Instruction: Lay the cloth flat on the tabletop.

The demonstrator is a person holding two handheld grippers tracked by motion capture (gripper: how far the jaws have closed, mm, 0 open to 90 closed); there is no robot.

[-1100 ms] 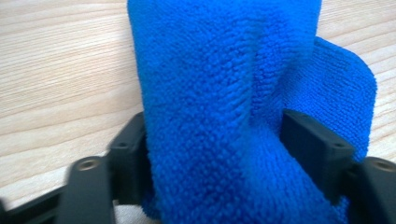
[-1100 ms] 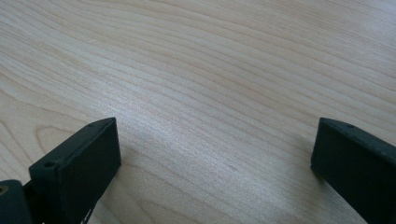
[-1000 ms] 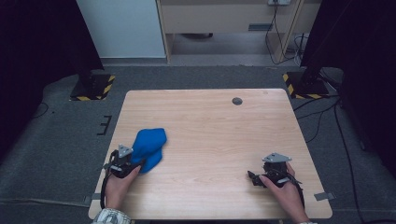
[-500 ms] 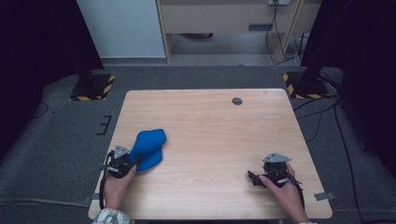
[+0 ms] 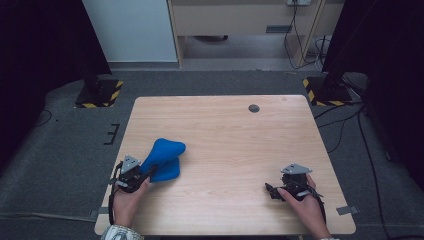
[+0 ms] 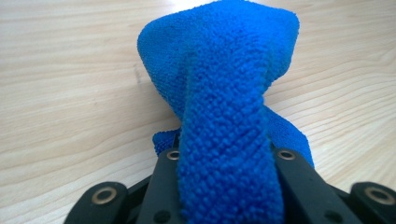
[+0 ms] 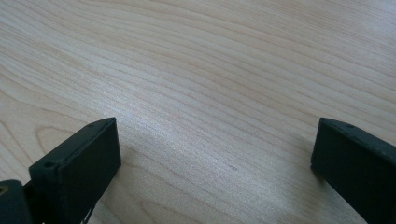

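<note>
A blue terry cloth lies bunched on the left half of the wooden table. My left gripper sits at the cloth's near left end. In the left gripper view its jaws have just been closing and are now shut on a fold of the blue cloth, which runs up between them and rises into a hump. My right gripper rests low over the table's near right part. In the right gripper view it stands open, with bare wood between its black fingers.
A small dark round hole sits near the table's far edge. On the floor beyond the table stand two dark posts with yellow-black striped bases. Cables trail on the carpet at the right.
My left gripper closed on the cloth's near end and lifted slightly, pulling the cloth up into a ridge. The right hand stayed where it was.
</note>
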